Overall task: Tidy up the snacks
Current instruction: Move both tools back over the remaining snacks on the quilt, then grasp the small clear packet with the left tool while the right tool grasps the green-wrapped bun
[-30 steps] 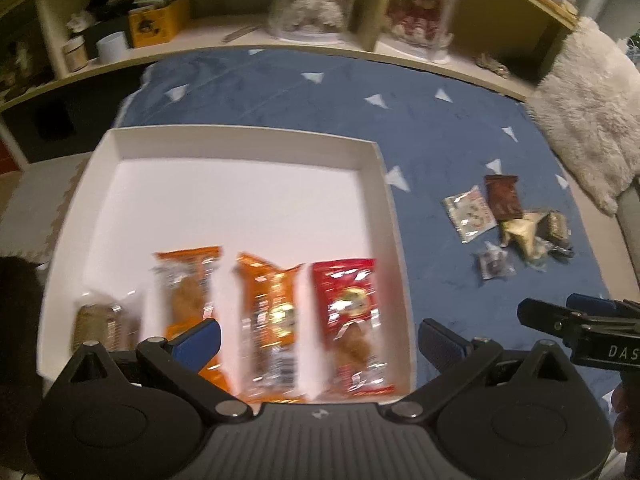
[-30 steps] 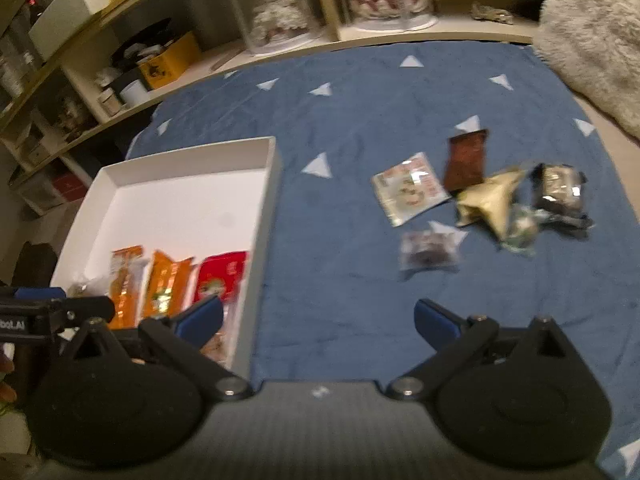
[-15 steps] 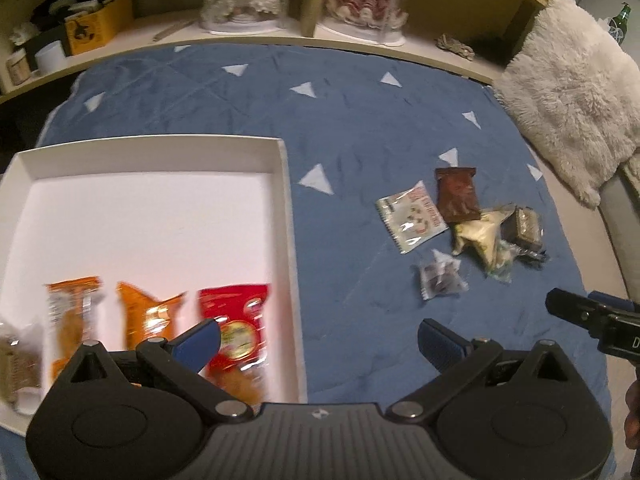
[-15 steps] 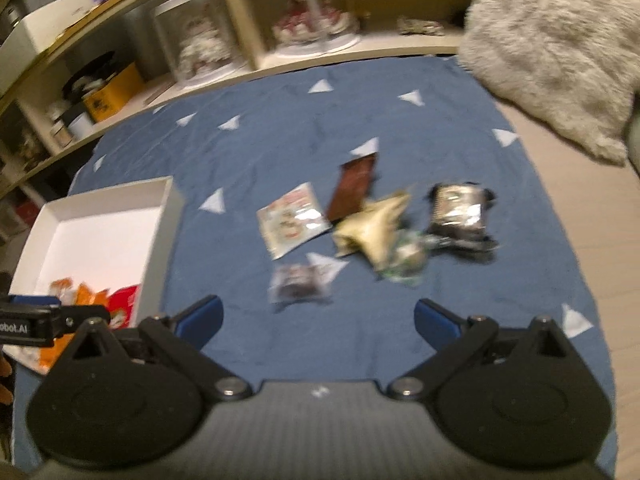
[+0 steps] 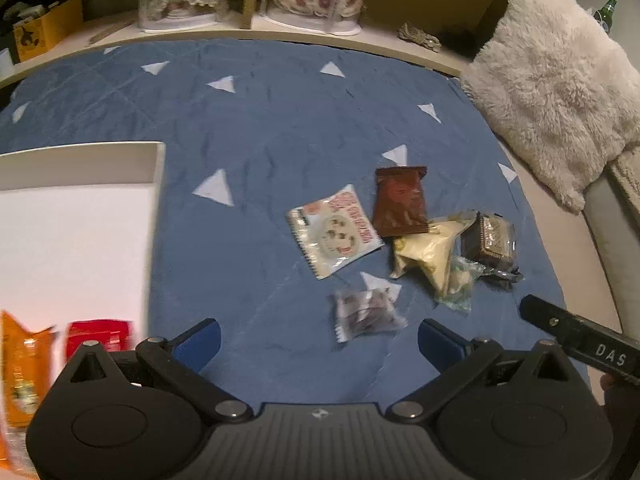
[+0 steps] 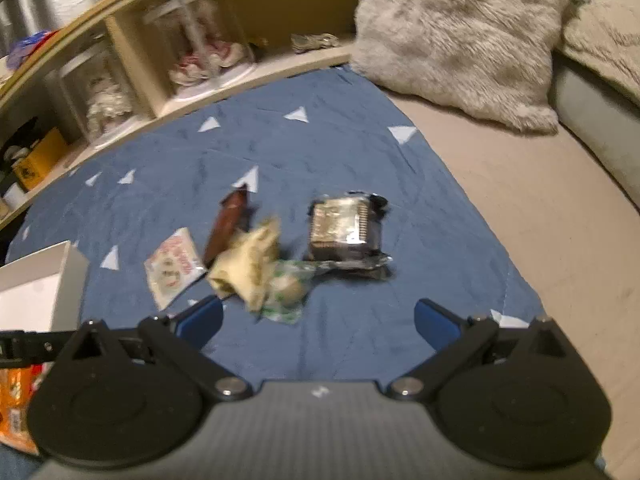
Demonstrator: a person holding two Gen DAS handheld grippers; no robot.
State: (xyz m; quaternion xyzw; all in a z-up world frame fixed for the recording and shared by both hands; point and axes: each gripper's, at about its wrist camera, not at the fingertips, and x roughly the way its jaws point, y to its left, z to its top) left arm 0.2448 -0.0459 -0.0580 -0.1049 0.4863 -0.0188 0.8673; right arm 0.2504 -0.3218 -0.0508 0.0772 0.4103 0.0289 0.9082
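Observation:
Loose snacks lie on the blue blanket (image 5: pixel 260 128): a white cookie packet (image 5: pixel 334 231), a brown packet (image 5: pixel 399 201), a cream packet (image 5: pixel 426 252), a dark biscuit pack (image 5: pixel 489 240), a green-white candy (image 5: pixel 460 286) and a small clear packet of dark pieces (image 5: pixel 368 311). My left gripper (image 5: pixel 318 342) is open and empty, just short of the clear packet. My right gripper (image 6: pixel 318 318) is open and empty, just short of the candy (image 6: pixel 286 288) and the biscuit pack (image 6: pixel 344 230). The white tray (image 5: pixel 80 216) at left holds red (image 5: pixel 98 334) and orange (image 5: pixel 24 364) packets.
A wooden shelf (image 5: pixel 280 34) with doll cases runs along the blanket's far edge. A fluffy white cushion (image 5: pixel 556 92) lies at the right, beside a beige mat (image 6: pixel 540 220). The right gripper's body (image 5: pixel 580 346) shows at the left view's lower right.
Both grippers have swung right, away from the tray and towards the loose snacks. The tray has slid to the left edge of both views. Both grippers stay open.

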